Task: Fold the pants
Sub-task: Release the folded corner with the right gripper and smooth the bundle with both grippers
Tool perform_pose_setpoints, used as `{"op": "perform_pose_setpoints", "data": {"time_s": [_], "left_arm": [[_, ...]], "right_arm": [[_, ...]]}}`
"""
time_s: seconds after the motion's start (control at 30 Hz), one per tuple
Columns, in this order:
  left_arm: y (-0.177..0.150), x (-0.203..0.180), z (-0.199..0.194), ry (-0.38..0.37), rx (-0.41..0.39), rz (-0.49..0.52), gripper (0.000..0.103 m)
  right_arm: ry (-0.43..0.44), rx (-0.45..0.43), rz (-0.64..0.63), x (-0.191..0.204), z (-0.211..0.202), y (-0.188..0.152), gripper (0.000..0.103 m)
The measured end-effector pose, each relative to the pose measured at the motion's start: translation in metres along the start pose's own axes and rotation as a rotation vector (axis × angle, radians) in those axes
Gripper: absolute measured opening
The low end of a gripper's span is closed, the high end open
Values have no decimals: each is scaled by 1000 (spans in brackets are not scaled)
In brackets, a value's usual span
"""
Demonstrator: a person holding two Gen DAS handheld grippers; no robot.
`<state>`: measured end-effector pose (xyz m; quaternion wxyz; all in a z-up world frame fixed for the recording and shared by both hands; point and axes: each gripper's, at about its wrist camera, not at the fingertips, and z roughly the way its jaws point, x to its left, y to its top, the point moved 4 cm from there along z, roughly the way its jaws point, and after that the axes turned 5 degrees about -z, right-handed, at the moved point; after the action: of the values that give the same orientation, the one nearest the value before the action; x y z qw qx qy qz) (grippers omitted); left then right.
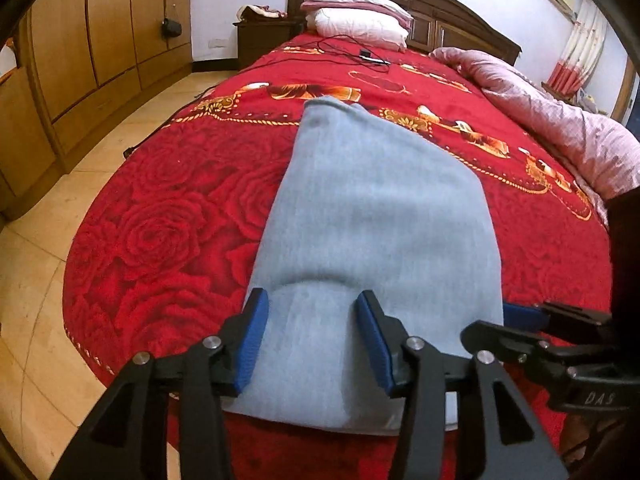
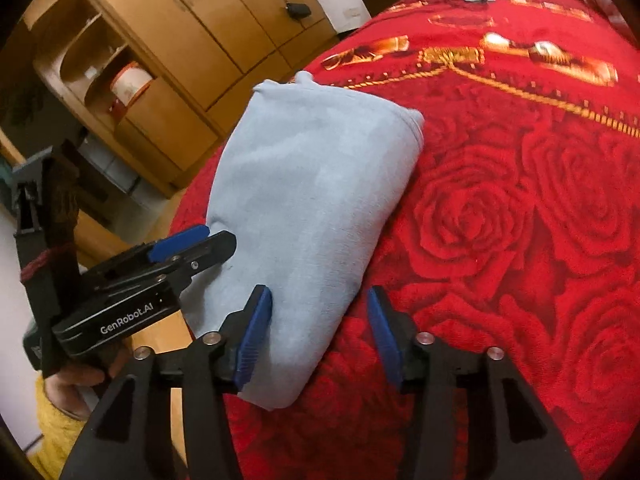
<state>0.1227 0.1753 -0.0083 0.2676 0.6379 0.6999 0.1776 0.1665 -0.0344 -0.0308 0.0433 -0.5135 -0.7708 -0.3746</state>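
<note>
Lower centre: pants [image 1: 372, 216] lie folded; left gripper [image 1: 312, 344] and right gripper [image 2: 320, 336] jaws held apart. Fold could be snagged.

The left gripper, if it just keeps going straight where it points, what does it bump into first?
Most likely the folded light blue pants. The left gripper is open, with the pants lying right between and ahead of its fingers. Whether it already touches the cloth is hard to tell. Beyond lies the red bedspread.

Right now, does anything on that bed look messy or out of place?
The light blue pants lie folded and tidy. Near the white pillow, a black cable with a small device sprawls loose across the red rose bedspread, and a pink quilt is bunched along one side.
</note>
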Motion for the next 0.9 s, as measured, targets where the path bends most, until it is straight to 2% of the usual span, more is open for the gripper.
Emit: {"op": "perform_pose_setpoints", "data": {"time_s": [0.07, 0.1, 0.13, 0.2, 0.27, 0.37, 0.47, 0.6, 0.8, 0.9], "left_arm": [[-1, 5, 0, 19, -1, -12, 67], [-2, 10, 3, 38, 8, -31, 80], [-2, 14, 5, 30, 17, -56, 82], [-5, 26, 7, -42, 43, -156, 82], [-5, 31, 6, -71, 50, -184, 82], [-1, 28, -4, -39, 35, -128, 80], [5, 23, -17, -10, 14, -66, 78], [19, 20, -28, -29, -6, -18, 78], [28, 22, -1, -80, 67, 2, 78], [27, 14, 12, -120, 87, 58, 78]], "right_arm": [[11, -3, 3, -2, 1, 0, 53], [11, -4, 0, -1, 1, -2, 53], [12, -8, -3, -1, 1, -2, 54], [18, -23, -4, -2, 1, -3, 56], [23, -42, 6, -2, 1, -4, 58], [30, -64, 8, 1, -2, -11, 61], [37, -38, 17, 2, -4, -11, 62], [35, 11, 89, -2, -11, -4, 62], [43, 11, 158, -12, -6, 8, 62], [43, 11, 147, -11, 5, 13, 63]]}}
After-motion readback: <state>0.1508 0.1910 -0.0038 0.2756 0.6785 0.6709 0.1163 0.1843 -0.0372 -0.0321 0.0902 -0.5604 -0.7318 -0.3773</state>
